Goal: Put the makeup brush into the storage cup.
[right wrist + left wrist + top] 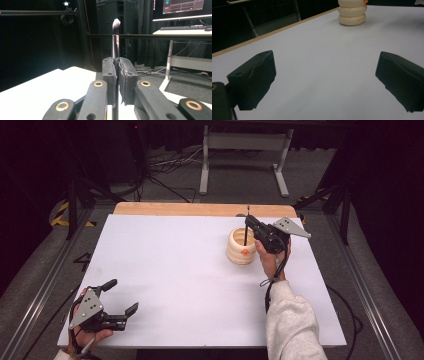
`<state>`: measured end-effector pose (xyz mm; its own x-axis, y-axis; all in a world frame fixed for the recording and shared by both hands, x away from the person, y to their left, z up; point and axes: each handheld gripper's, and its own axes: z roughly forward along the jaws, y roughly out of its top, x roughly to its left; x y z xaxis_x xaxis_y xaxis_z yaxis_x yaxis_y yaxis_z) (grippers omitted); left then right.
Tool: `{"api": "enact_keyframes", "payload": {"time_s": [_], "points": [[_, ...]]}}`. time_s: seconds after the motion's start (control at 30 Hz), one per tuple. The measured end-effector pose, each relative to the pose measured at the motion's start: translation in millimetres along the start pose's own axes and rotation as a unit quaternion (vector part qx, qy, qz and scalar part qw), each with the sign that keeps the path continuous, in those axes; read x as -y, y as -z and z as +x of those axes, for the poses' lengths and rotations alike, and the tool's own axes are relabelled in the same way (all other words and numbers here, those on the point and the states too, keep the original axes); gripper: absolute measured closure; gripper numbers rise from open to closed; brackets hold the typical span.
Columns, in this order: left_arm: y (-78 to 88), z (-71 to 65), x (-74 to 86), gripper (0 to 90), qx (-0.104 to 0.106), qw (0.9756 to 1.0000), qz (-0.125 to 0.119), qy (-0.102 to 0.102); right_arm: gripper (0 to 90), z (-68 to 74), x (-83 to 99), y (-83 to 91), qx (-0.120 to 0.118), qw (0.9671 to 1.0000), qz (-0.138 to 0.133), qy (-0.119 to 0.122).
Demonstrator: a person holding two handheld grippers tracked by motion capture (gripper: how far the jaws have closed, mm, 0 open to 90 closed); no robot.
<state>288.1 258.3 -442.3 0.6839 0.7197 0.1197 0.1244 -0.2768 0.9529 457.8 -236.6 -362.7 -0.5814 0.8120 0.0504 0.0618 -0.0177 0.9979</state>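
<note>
Your tabletop [190,270] is a white board with a strip of bare wood along its far edge, and it lies wide and mostly bare in the high view. Beyond it the floor carries cables and the grey legs of a stand [245,160].

Your right sleeve [292,325] comes in from the bottom right, and your right hand [268,262] rises from it toward the far right part of the board. Your left hand [90,337] sits at the near left corner, well apart from the right one.

Your left gripper [120,297] rests low over that near corner with its fingers [254,80] spread wide and nothing between them; in the left gripper view there is just bare board between the two black pads.

Your right gripper [248,226] hangs just over the holder, its grey plate pointing right. Its fingers [110,75] are clenched on the brush, pressed together with the thin handle pinched upright between them.

The holder [241,247] is a cream, ribbed, round pot with a small orange mark on its near side, standing on the far right part of the board. In the left gripper view it stands far off near the wooden edge.

The brush [115,40] stands upright in your right gripper, bristle tip up above the fingers. In the high view its lower end reaches down into the mouth of the holder; you cannot tell whether it touches the bottom.
</note>
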Motion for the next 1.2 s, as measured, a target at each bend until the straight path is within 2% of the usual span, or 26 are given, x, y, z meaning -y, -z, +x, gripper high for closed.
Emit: {"api": "enact_keyframes", "payload": {"time_s": [0.73,1.2], "points": [[-1.1,-1.0,0.0,4.0,0.001,1.0000,0.001,-0.002,84.7,-0.5,19.6,5.0,-0.002,0.9999,0.013,-0.011],[-1.5,-0.8,0.1,4.3,0.003,1.0000,0.006,-0.002,84.7,-0.1,19.8,5.4,-0.002,0.9999,0.014,-0.009]]}}
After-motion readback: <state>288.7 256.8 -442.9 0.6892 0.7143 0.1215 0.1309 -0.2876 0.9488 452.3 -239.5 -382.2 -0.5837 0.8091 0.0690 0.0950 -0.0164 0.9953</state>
